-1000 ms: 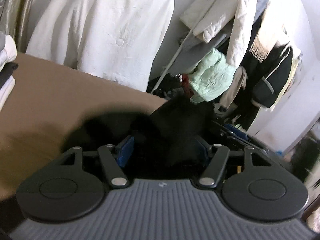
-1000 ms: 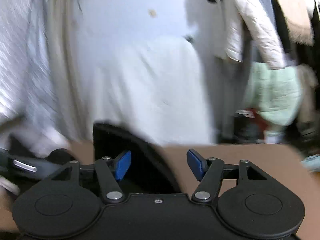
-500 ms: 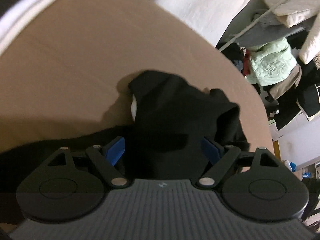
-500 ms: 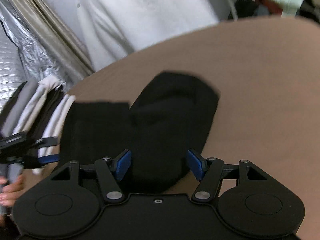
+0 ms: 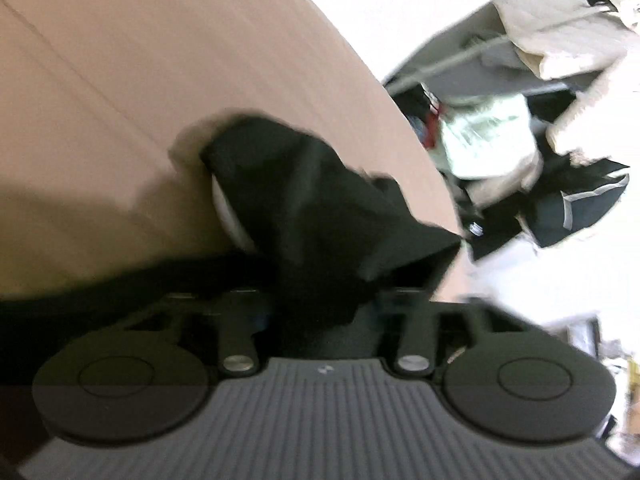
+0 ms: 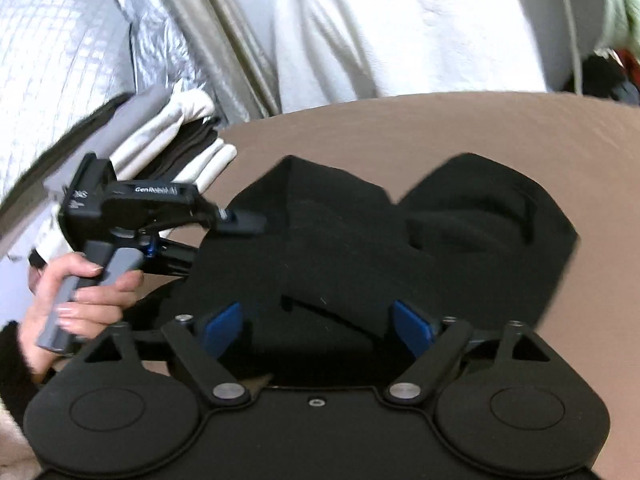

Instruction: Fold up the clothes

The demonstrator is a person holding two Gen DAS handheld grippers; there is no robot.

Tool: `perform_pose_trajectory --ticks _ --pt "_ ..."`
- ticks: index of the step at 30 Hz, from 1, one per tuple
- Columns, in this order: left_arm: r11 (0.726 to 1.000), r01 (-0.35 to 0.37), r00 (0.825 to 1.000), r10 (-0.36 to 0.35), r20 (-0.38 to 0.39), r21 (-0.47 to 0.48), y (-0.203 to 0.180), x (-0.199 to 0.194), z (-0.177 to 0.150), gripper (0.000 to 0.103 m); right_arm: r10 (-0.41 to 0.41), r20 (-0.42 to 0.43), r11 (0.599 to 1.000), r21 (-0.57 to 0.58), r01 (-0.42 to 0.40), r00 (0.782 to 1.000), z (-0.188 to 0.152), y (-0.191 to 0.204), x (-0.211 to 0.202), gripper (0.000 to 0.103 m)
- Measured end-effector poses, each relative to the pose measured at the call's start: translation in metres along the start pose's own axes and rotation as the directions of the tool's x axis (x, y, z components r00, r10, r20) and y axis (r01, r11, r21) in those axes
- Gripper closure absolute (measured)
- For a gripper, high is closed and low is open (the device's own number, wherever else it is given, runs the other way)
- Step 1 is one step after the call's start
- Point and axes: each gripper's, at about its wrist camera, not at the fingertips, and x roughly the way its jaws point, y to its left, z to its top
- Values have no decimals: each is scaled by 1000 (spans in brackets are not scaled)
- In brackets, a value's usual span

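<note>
A: Now, counts. How many garments on the bed surface (image 6: pixel 440 128)?

B: One black garment (image 6: pixel 360 248) in work, lying crumpled near the middle of the tan bed surface, toward its near edge. One stack of folded clothes (image 6: pixel 172 132) at the left edge; the layers are grey, cream and dark, too blurred to count.

A: Grippers?

B: Two. The right gripper (image 6: pixel 318 322) has its blue pads (image 6: pixel 222 322) spread wide, with black cloth lying between and under them, nothing pinched. The left gripper (image 6: pixel 244 220) shows in the right wrist view, held by one hand (image 6: pixel 76 296), its tip at the left edge of the garment. In its own view the left gripper (image 5: pixel 320 312) has a bunch of black cloth rising from between its fingers, but the pads are buried in dark blur, so I cannot tell whether they are pressed together or apart.

A: What else is hard to read?

B: A pale patch (image 5: pixel 230 216) under the lifted fold in the left wrist view; unidentifiable. The clothes rack (image 5: pixel 520 140) beyond the bed's far edge is smeared and partly cut off. One large white hanging garment (image 6: pixel 400 28) behind the bed, top cut off.
</note>
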Motion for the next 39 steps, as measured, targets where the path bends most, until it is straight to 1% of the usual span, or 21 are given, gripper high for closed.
perform_pose_trajectory --ticks 1,3,5,7,9,12,14,16,20,21,23,25,26,27,29,32,33,34,36,37,39 --pt "1000 -10 1000 10 1 28 -4 0 -3 89 -22 -5 1000 -14 21 1000 2 4 8 16" --pt "991 -57 998 53 36 119 -18 -3 -9 92 -129 -5 991 -23 129 992 4 6 27 18" --pt "975 -93 994 79 77 203 -31 -8 -16 92 -282 33 959 4 282 959 4 8 37 61" --pt "956 -113 990 85 113 271 -40 -16 -25 92 -404 94 914 76 398 910 2 12 31 78" --pt "950 -96 991 62 121 296 -44 -28 -31 92 -465 155 885 109 453 872 0 21 14 81" --pt "938 -80 991 37 131 339 -51 -43 -39 92 -534 229 840 37 541 814 0 35 -8 83" --pt "935 -80 991 37 130 346 -56 -47 -43 92 -556 242 826 54 561 795 0 34 -23 85" --pt "936 -82 991 42 125 342 -62 -50 -45 92 -591 247 803 92 589 768 -2 30 -35 85" --pt "938 -87 992 51 115 335 -73 -55 -51 92 -719 217 695 174 698 661 -4 8 -50 86" --pt "939 -88 992 53 113 333 -76 -56 -52 92 -740 203 672 202 712 641 -4 3 -54 86" --pt "954 -57 997 38 72 295 -74 -51 -56 92 -689 134 704 356 615 712 -5 -11 -62 77" --pt "970 -8 999 -1 40 244 -65 -47 -61 92 -595 85 743 438 506 799 -8 -12 -59 73" --pt "969 -9 999 -1 39 246 -63 -47 -63 92 -572 64 755 431 494 818 -9 -6 -54 67" --pt "965 -24 999 12 46 261 -63 -47 -64 92 -550 44 767 423 483 834 -11 0 -49 64" --pt "955 -59 997 41 68 291 -61 -50 -66 92 -526 23 786 396 475 850 -17 18 -43 52" --pt "966 -85 995 69 73 244 -46 -57 -70 93 -480 3 823 349 449 877 -23 45 -35 46" --pt "969 -96 994 82 72 228 -42 -60 -72 94 -477 3 841 292 455 879 -23 53 -32 44" --pt "969 -112 993 99 71 220 -41 -64 -75 94 -493 9 852 209 480 870 -22 63 -29 43" --pt "968 -138 990 126 69 208 -39 -71 -80 94 -565 22 824 67 563 825 -20 79 -24 43" --pt "967 -138 989 126 71 213 -39 -72 -82 94 -584 25 811 57 582 812 -18 82 -27 42" --pt "965 -138 989 125 75 222 -39 -74 -86 94 -563 25 824 95 558 826 -20 85 -35 42"
